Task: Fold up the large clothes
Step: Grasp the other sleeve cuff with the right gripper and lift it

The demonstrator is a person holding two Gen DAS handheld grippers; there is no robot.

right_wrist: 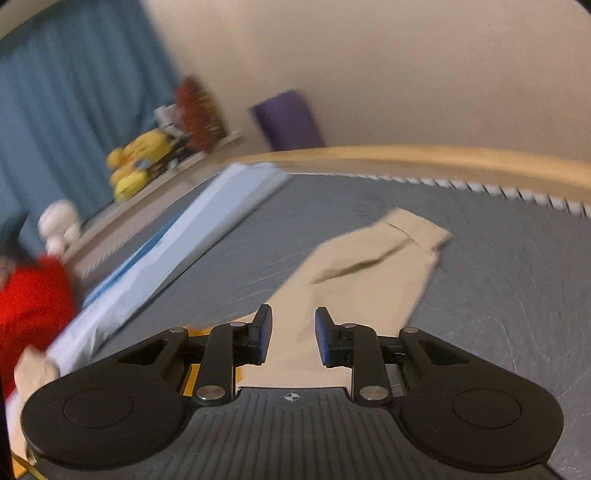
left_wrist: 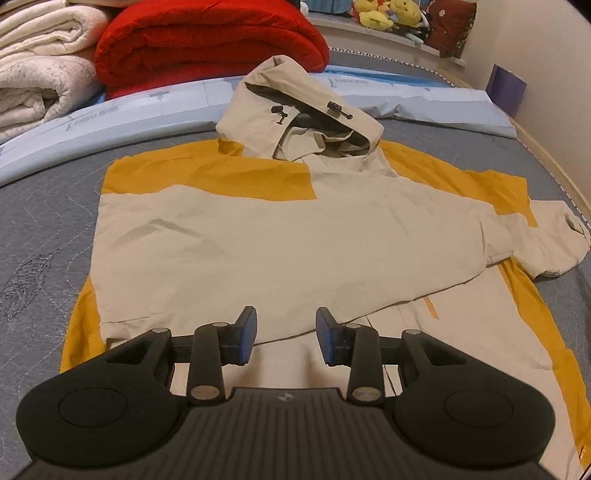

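Observation:
A beige and mustard hooded jacket [left_wrist: 280,236] lies flat on a grey bed [left_wrist: 40,236], hood [left_wrist: 295,110] at the far end. One sleeve is folded across its front; the other sleeve [left_wrist: 546,236] lies out to the right. My left gripper [left_wrist: 286,332] is open and empty, just above the jacket's near hem. In the blurred right wrist view, the beige sleeve [right_wrist: 369,273] stretches away over the grey bed [right_wrist: 517,295], cuff [right_wrist: 421,229] far. My right gripper [right_wrist: 293,332] is open and empty above the sleeve.
A rolled red blanket [left_wrist: 207,44] and cream blankets [left_wrist: 40,62] lie at the bed's far left. A pale blue pad [left_wrist: 424,103] runs along the far edge. Plush toys [left_wrist: 388,14] sit on a ledge. A wooden bed rail [right_wrist: 443,162] and purple box [right_wrist: 288,122] stand by the wall.

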